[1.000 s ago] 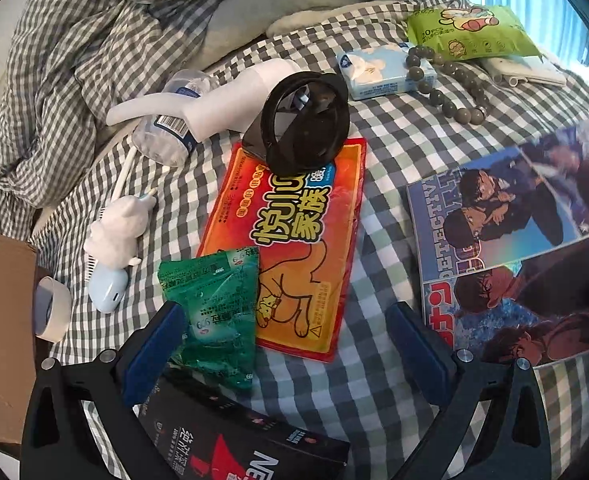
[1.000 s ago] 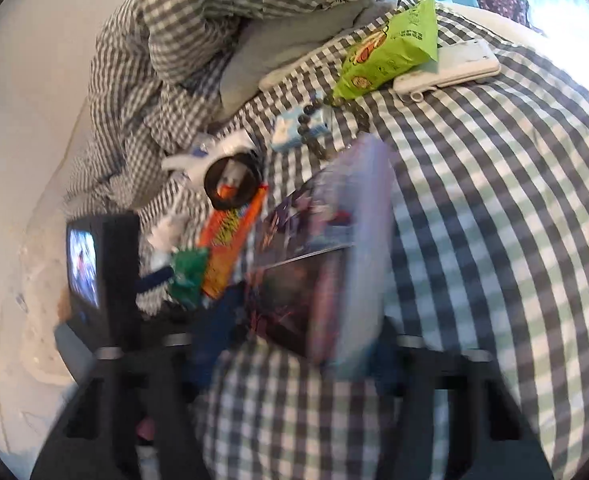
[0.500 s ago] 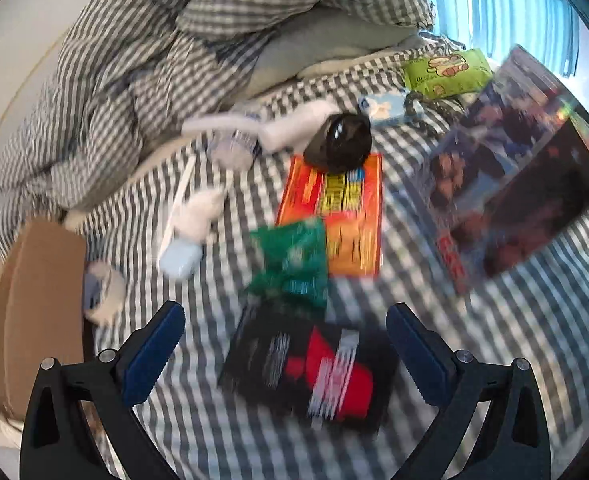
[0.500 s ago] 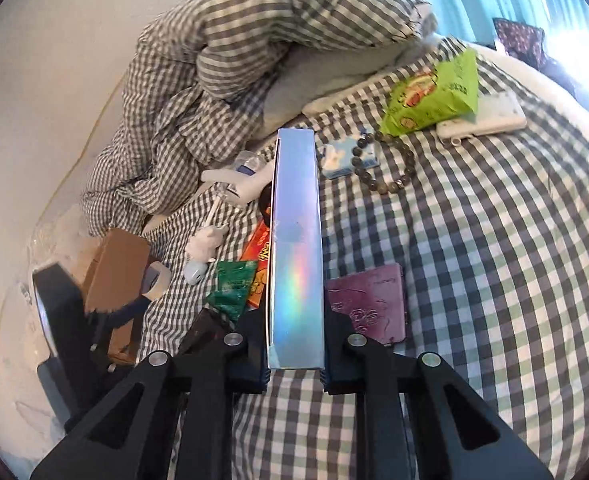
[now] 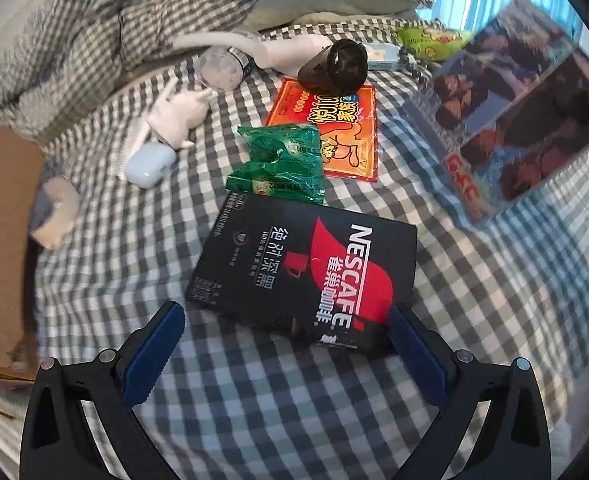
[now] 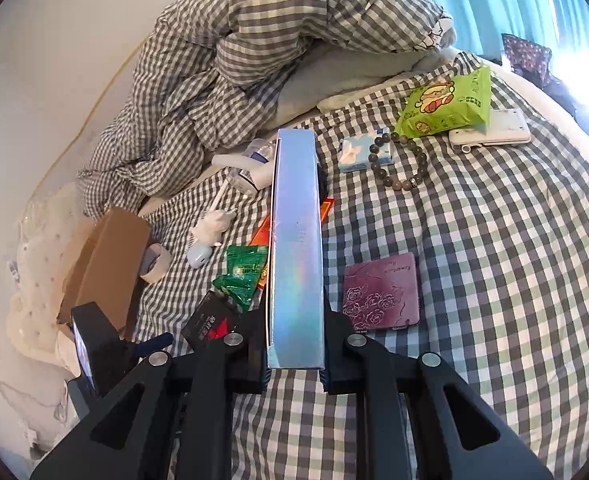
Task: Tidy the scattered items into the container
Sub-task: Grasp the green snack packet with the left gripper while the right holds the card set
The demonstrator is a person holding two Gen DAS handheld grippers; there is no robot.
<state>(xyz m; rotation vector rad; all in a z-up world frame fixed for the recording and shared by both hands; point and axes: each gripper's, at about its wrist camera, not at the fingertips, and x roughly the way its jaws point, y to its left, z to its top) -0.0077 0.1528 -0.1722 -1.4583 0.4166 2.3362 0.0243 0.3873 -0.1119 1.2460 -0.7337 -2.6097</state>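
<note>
Barely begun. Right claw [image 6: 294,360] clamped on comic box [image 6: 295,248], lifted clear of bed [image 6: 494,280], not yet in carton [image 6: 106,264] at nine o'clock. Left claw [image 5: 286,356] wide, empty, above coffee box [image 5: 306,276]. Most clutter left.

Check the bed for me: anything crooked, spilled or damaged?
Nothing spilled or broken. The black hair dryer lies on the orange heat pack, and the green packet is crumpled, overlapping the Nescafe box.
</note>
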